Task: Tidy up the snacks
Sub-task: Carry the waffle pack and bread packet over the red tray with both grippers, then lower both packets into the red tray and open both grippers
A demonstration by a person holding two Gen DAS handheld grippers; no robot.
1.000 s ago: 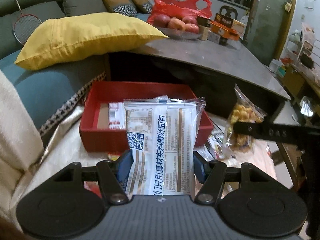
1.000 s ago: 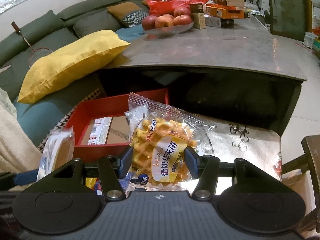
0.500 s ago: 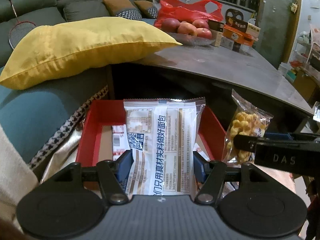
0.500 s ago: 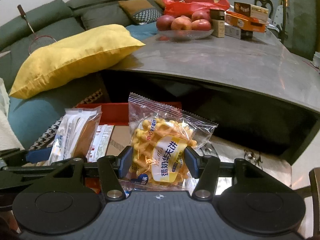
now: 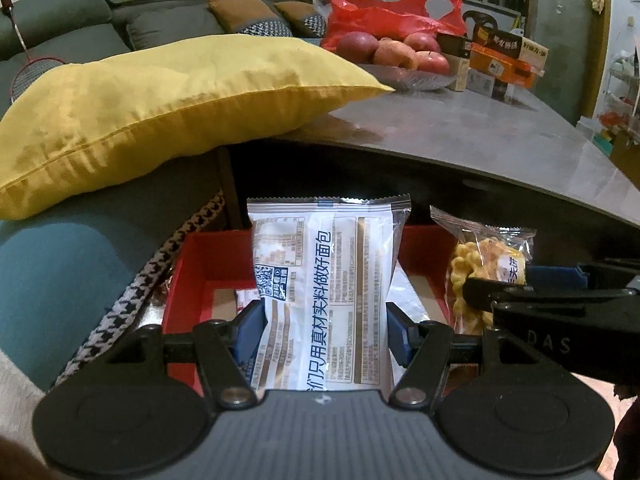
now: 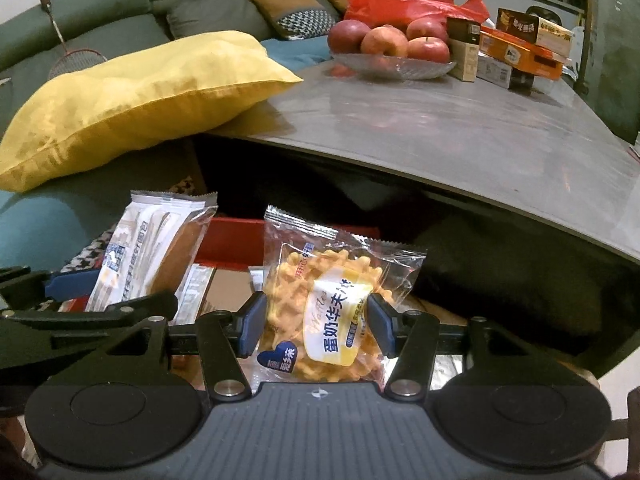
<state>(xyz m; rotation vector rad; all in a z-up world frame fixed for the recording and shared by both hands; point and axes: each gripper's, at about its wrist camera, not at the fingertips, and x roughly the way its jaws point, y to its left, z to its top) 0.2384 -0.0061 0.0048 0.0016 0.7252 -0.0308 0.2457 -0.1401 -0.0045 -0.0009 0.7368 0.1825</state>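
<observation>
My left gripper (image 5: 326, 334) is shut on a white bread packet (image 5: 324, 280) and holds it upright over the red box (image 5: 200, 272). My right gripper (image 6: 316, 326) is shut on a clear waffle packet (image 6: 332, 308), also over the red box (image 6: 228, 244). In the left wrist view the waffle packet (image 5: 480, 276) is at the right. In the right wrist view the bread packet (image 6: 148, 256) is at the left. A snack packet (image 5: 244, 300) lies on the box floor, partly hidden.
A grey table (image 6: 460, 132) overhangs just behind the box, with a bowl of apples (image 6: 392, 52), a red bag (image 6: 408, 0) and cartons (image 6: 520, 48) on it. A yellow pillow (image 5: 160, 100) lies on the sofa at the left.
Both grippers have moved forward and down toward the red box with their packets. The box now sits closer and lower in both views, and the two packets are side by side.
</observation>
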